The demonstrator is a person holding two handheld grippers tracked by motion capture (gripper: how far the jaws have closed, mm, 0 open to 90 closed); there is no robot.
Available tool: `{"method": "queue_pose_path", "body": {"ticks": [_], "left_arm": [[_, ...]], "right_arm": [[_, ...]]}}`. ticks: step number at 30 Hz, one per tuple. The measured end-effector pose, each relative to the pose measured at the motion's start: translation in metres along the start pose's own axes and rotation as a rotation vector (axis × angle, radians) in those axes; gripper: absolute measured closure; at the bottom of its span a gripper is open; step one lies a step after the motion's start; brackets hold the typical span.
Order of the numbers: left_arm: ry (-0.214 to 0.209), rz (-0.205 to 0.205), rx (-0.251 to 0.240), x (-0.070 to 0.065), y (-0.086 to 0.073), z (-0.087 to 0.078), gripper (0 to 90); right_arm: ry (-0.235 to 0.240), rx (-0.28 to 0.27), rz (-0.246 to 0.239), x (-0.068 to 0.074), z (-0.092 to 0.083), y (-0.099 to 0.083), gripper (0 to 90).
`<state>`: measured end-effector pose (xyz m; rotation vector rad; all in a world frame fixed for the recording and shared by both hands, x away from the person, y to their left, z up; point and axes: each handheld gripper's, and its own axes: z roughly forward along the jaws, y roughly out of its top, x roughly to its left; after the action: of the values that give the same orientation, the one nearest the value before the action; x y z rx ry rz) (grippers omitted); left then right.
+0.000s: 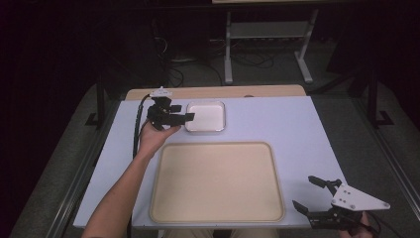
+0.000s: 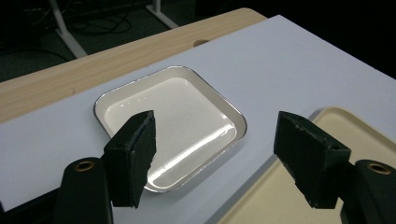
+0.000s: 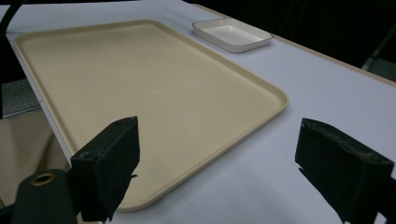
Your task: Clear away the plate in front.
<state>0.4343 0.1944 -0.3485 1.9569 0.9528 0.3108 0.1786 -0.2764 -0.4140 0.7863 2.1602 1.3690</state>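
Left gripper [image 1: 185,119] w/ jaws spread, nothing in them, hovering right at the left rim of the small white dish [image 1: 205,116] near the table's far edge. Looks like the approach-to-grab step. Next it prob needs to drop one jaw inside the rim & pinch. Right gripper [image 1: 310,194] also released, idle at the near right corner by the beige tray [image 1: 216,214].

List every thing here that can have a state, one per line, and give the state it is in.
Left tool: open, at the dish's near-left rim, holding nothing.
Right tool: open, holding nothing, right of the tray.
White dish: empty, upright on the table.
Beige tray: empty, flat on the table.
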Motion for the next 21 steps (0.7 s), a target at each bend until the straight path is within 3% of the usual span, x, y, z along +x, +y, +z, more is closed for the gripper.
{"method": "queue_pose_path", "body": {"ticks": [14,21], "left_arm": [[0.053,-0.019,0.022,0.015,0.029,0.016,32.0],[0.083,-0.049,0.051,0.027,0.031,0.033,32.0]], "right_arm": [[-0.002,0.0,0.009,-0.001,-0.001,-0.001,12.9],[-0.004,0.005,0.003,0.0,0.0,-0.001,12.9]]}}
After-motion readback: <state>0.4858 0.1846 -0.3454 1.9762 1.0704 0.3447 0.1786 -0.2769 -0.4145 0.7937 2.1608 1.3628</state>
